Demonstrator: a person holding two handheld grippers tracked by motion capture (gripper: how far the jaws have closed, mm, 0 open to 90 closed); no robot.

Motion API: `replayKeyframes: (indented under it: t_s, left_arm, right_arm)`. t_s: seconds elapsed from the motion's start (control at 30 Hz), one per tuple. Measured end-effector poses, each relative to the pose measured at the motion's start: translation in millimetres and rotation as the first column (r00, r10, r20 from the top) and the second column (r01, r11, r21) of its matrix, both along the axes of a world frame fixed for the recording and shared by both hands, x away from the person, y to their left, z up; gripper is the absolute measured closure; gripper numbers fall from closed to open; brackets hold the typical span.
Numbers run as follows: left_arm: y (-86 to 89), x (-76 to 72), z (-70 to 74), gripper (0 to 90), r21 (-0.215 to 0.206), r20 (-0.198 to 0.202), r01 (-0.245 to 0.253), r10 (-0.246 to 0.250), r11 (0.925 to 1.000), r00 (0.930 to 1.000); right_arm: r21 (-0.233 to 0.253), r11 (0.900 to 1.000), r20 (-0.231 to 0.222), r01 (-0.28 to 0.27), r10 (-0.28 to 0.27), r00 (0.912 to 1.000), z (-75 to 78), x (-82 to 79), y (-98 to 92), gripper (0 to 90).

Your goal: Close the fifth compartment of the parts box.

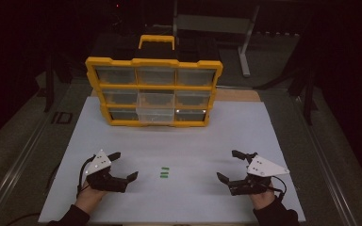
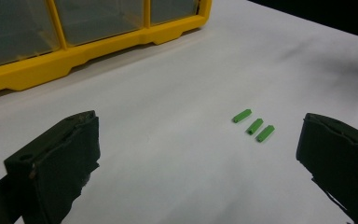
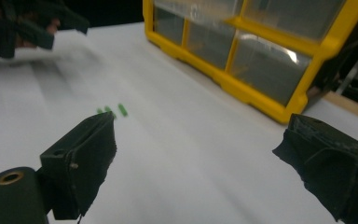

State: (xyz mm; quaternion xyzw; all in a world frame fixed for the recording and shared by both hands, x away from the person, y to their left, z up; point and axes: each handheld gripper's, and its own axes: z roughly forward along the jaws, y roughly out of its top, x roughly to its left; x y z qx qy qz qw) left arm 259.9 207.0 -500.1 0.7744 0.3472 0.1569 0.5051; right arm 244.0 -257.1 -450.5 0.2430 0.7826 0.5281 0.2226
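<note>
1. On the white table sheet (image 1: 179, 141), near its front edge: left gripper (image 1: 121, 165) and right gripper (image 1: 230, 165), both spread wide, holding nothing.
2. Between them, well apart from each: three green pieces (image 1: 164, 173), side by side on the sheet.
3. Farther back: yellow drawer organizer (image 1: 153, 92), upright, one middle drawer pulled forward.
4. Beyond: dim room, grey floor, metal stand (image 1: 245, 42).
</note>
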Motion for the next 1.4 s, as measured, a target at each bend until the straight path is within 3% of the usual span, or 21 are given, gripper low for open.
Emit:
replayKeyframes:
  t_s: [0.1, 0.33, 0.5, 0.73, 0.87, 0.97, 1.1, 1.23, 1.4]
  left_arm:
    - [0.5, -0.3, 1.0, 0.0, 0.002, 0.006, -0.001, 0.001, 1.0, 1.0]
    - [0.5, -0.1, 1.6, 0.0, -0.017, 0.003, 0.0, 0.0, 0.9999, 1.0]
    - [0.3, 0.0, 1.1, 0.0, -0.02, 0.003, 0.0, 0.0, 0.9998, 1.0]
    - [-0.5, 0.4, 1.0, 0.0, -0.023, 0.003, 0.007, -0.007, 0.9997, 1.0]
    - [-0.6, -0.2, 2.1, 0.0, -0.018, 0.013, 0.007, -0.007, 0.9998, 0.9999]
    - [0.0, 0.2, 2.6, 0.0, -0.023, 0.016, 0.004, -0.004, 0.9997, 0.9999]
    - [-0.1, 0.2, 2.6, 0.0, -0.023, 0.017, 0.004, -0.003, 0.9997, 0.9998]
    - [0.5, 0.5, 2.2, 0.0, -0.032, 0.017, 0.006, -0.006, 0.9995, 0.9998]
    - [0.2, 0.4, 1.9, 0.0, -0.03, 0.018, 0.01, -0.01, 0.9995, 0.9998]
  right_arm:
    - [0.009, 1.0, 0.004, -0.018, 0.018, 0.9998, 11.5, 0.4, 4.7, 9.3]
    - [0.002, 0.999, 0.061, -0.034, 0.034, 0.9975, 42.8, 1.0, 22.8, 9.3]
    - [-0.001, 0.997, 0.106, -0.071, 0.071, 0.9918, 63.0, 0.2, 40.5, 9.3]
    - [0.011, 0.993, 0.145, -0.12, 0.117, 0.9824, 79.5, 2.7, 69.9, 9.3]
    - [0.021, 0.99, 0.172, -0.138, 0.133, 0.9762, 83.2, 8.9, 84.7, 9.2]
    - [0.038, 0.996, 0.164, -0.086, 0.079, 0.9833, 85.6, 14.6, 97.7, 9.3]
    - [0.051, 0.993, 0.158, -0.103, 0.094, 0.983, 84.3, 21.4, 110.9, 9.3]
    - [0.054, 0.987, 0.12, -0.149, 0.142, 0.9826, 77.1, 28.7, 122.4, 9.3]
    - [0.031, 0.989, 0.098, -0.144, 0.14, 0.9852, 61.9, 33.1, 135.7, 9.3]
